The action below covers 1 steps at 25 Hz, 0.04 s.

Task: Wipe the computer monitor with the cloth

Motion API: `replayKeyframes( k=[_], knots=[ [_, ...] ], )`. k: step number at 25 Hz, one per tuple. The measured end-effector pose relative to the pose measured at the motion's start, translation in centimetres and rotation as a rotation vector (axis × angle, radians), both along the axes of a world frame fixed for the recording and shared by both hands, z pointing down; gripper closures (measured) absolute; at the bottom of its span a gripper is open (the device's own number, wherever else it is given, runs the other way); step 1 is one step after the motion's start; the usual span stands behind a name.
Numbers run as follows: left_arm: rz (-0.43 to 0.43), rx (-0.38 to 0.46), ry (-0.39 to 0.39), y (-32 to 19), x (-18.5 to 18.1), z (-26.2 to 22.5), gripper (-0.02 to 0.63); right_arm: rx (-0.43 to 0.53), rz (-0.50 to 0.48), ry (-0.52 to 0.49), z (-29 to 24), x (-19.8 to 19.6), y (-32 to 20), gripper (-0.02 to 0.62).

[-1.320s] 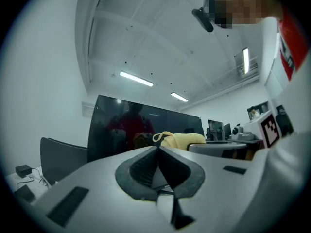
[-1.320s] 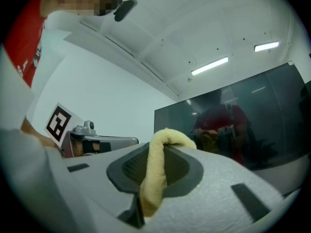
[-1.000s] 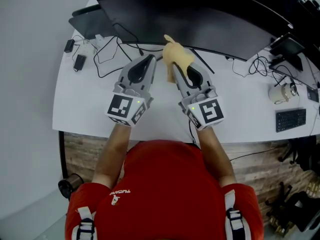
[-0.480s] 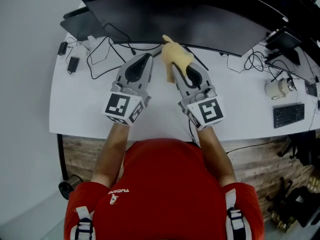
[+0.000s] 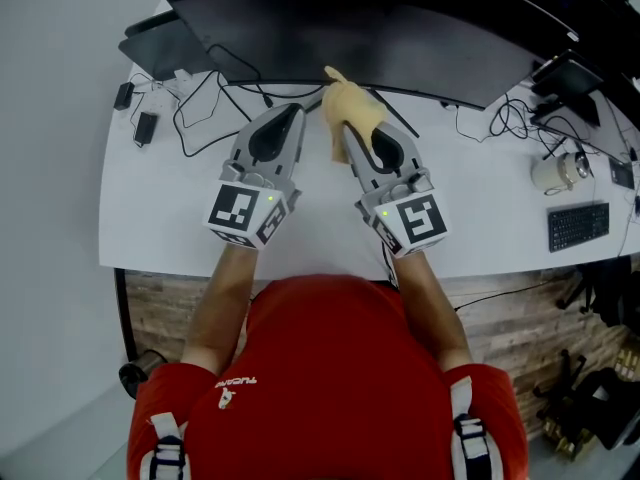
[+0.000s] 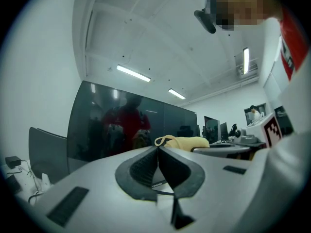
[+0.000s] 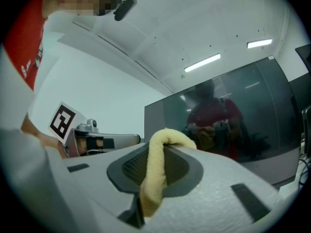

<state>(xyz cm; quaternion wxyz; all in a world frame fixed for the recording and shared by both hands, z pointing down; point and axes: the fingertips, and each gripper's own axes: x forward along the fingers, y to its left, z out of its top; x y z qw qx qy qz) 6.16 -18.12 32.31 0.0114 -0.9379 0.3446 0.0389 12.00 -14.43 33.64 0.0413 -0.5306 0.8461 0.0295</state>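
Left gripper (image 6: 156,148): its jaws are pressed tight together, with nothing between them. In the head view it sits just left of the middle and points up at the monitor.

Right gripper (image 7: 163,148): it is clenched on the cloth. In the head view it sits just right of the middle, close beside the left gripper but not touching it.

Cloth (image 5: 352,113): yellow and soft. It is pinched between the right gripper's jaws. One part bunches up over the tips and one part hangs down in front of them. In the head view it is in the upper middle, near the bottom edge of the monitor. I cannot tell if it touches.

Monitor (image 5: 380,38): big, wide and dark, running across the top of the head view. The screen is black and shiny (both gripper views show a dim person in red mirrored in it).

Table (image 5: 170,218): white, under both grippers.

Cables (image 5: 205,108): thin and black, lying on the table in the upper left of the head view.

Keyboard (image 5: 580,227): small and black, at the right edge of the head view.
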Motion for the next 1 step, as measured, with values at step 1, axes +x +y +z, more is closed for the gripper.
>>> replayKeyframes(
  k=[1],
  knots=[
    [0.0, -0.001, 0.0, 0.0, -0.03, 0.0, 0.595, -0.002, 0.001, -0.005, 0.01, 0.02, 0.0, 0.538]
  ],
)
